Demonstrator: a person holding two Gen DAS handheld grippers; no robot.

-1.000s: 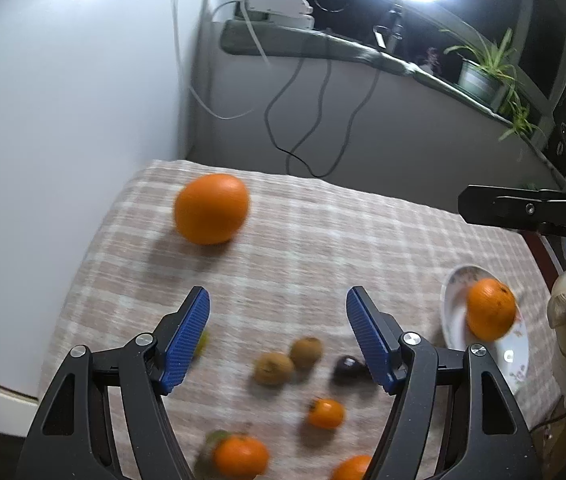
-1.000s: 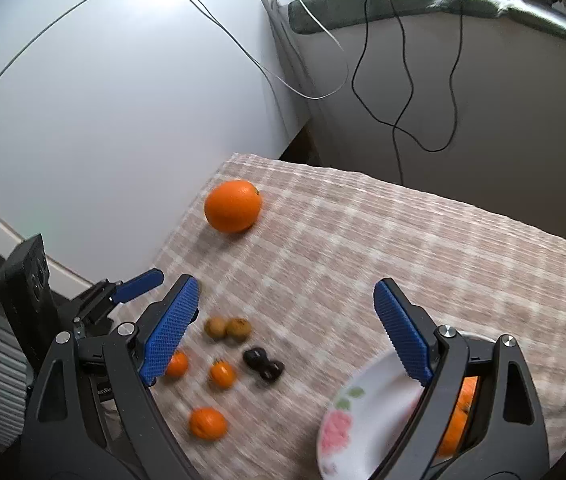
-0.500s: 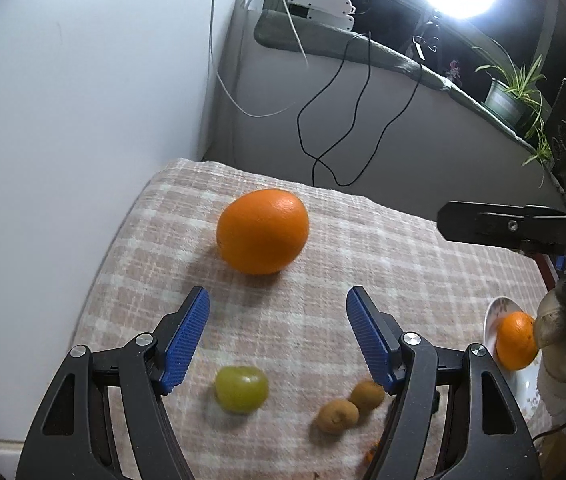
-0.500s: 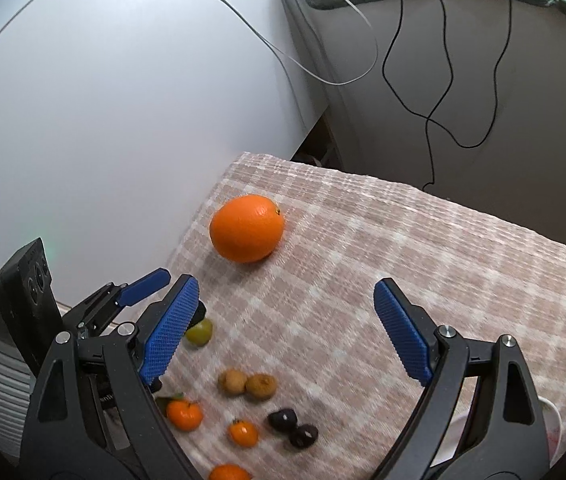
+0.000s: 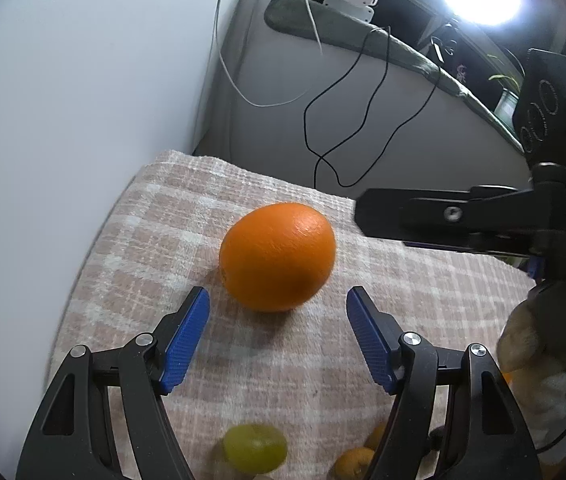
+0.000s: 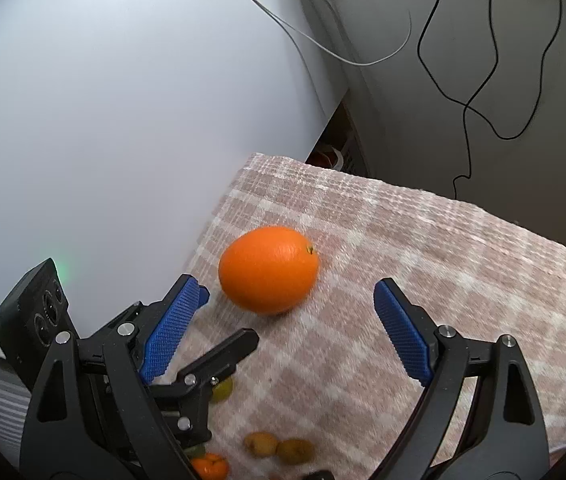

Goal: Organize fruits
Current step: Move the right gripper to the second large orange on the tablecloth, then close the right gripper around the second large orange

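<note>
Cloth [image 5: 423, 292], pink-and-white check, lies under both grippers and carries all the fruit. Orange [image 5: 277, 257] sits on it just ahead of the left gripper [image 5: 277, 334], roughly centred on the gap between the blue pads [image 5: 187, 336]; fingers spread wide, nothing between them, pads apart from the peel. Right wrist view: the same orange [image 6: 269, 270] lies ahead of the right gripper [image 6: 291, 330], nearer its left pad [image 6: 171, 330] than its right; these fingers are also wide and hold nothing. Left gripper's black fingers show in that view at lower left, one tip near the orange but not touching. Right gripper's finger crosses the left wrist view at right, level with the orange, with a gloved hand [image 5: 539, 344] below it. Green grape [image 5: 255, 448] lies behind the left gripper's pads, between its finger arms, blurred. Small brown fruits [image 6: 279, 448] sit as a touching pair behind the right gripper's pads. Tangerine [image 6: 209, 465] at the bottom edge, partly hidden by the left finger arm.
</note>
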